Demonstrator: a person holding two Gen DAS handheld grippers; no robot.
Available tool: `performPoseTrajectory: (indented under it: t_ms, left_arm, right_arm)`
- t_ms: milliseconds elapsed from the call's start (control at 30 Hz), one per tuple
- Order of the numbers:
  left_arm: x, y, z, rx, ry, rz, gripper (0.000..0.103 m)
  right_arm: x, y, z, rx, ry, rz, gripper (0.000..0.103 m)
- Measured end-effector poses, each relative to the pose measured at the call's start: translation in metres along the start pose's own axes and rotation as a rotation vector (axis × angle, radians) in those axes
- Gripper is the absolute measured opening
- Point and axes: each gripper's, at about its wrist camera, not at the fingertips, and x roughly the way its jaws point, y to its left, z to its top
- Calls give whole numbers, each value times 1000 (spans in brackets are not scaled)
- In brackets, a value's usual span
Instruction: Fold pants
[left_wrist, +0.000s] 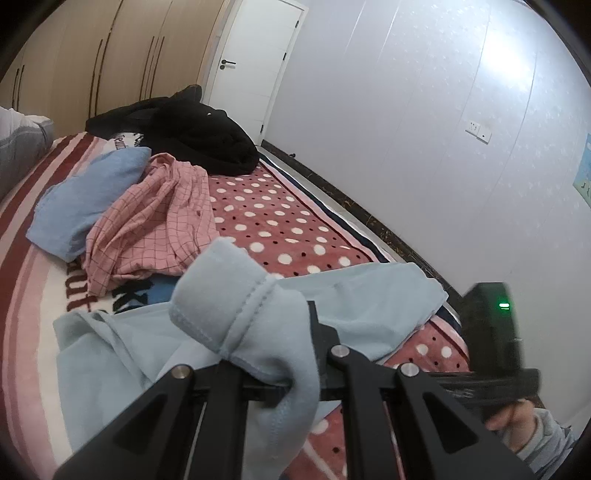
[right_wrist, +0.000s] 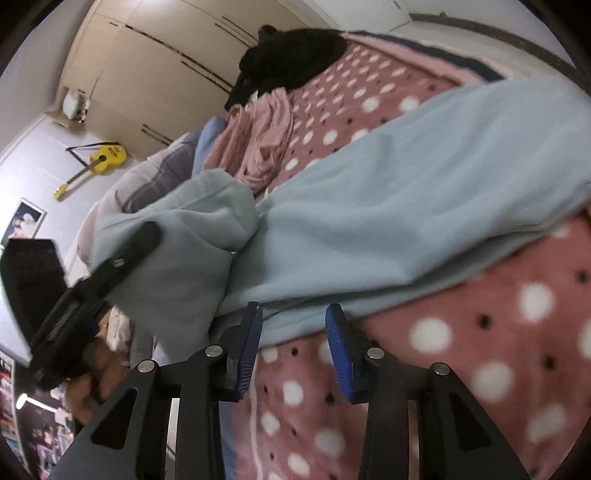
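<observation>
The left hand-held gripper (left_wrist: 258, 343) is clamped together on a bunched hem or waistband edge of the light blue pants (left_wrist: 369, 295), lifting that fold of cloth just above the bed (left_wrist: 280, 218); the rest of the garment trails away beneath and to the right of it across the spotted blanket. The right hand-held gripper (right_wrist: 293, 343) stands with its blue pads (right_wrist: 247, 343) apart and nothing between them, the near edge of the pants lying just beyond its fingertips, so it reads as let go or not yet gripping. In my judgement the fold is at an early stage: one end is gathered and held, the leg lies roughly flat but rumpled, and no neat layer is made. The next move likely calls for the right gripper to take a matching edge or corner just ahead of it, so both can carry the cloth over evenly; the soft fabric will sag and bunch if only one side is lifted. Beyond the left gripper, up the bed, lie a darker blue garment (left_wrist: 81, 206), a pink checked garment (left_wrist: 155, 221) and a black garment (left_wrist: 192, 129), all well apart from the pants. Further off stand beige wardrobe doors (left_wrist: 110, 55), a white door (left_wrist: 255, 66) and a pale wall (left_wrist: 443, 129). Far left of the right gripper a yellow guitar (right_wrist: 99, 162) leans on the wall.
</observation>
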Motion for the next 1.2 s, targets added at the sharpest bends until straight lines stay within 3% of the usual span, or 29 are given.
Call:
performPoseTrajectory:
  t_ms: [133, 333, 467, 533, 567, 800, 967, 1033, 1200]
  left_arm:
    - [-2, 2, 0, -1, -9, 0, 6]
    - [-4, 4, 0, -10, -13, -9, 6]
    - [-6, 6, 1, -15, -16, -11, 6]
    - [-6, 6, 1, -17, -17, -9, 6]
    - [-6, 6, 1, -17, -18, -9, 6]
    - [-7, 6, 1, -15, -14, -9, 6]
    - [-2, 3, 2, -10, -5, -12, 6]
    - [3, -2, 3, -2, 1, -15, 6]
    - [35, -32, 15, 56, 28, -47, 6]
  right_arm:
    - [12, -7, 5, 36, -15, 15, 32]
    - [16, -6, 12, 39, -39, -38, 32]
    - [24, -1, 13, 39, -67, -46, 43]
    - [26, 2, 15, 34, -83, -28, 27]
    - [28, 4, 15, 15, -67, -29, 5]
    - [11, 3, 9, 23, -69, 24, 4]
    - [0, -20, -4, 89, -45, -42, 4]
    - [-3, -26, -6, 97, -35, -29, 4]
    - [-38, -15, -9, 19, -67, -8, 7]
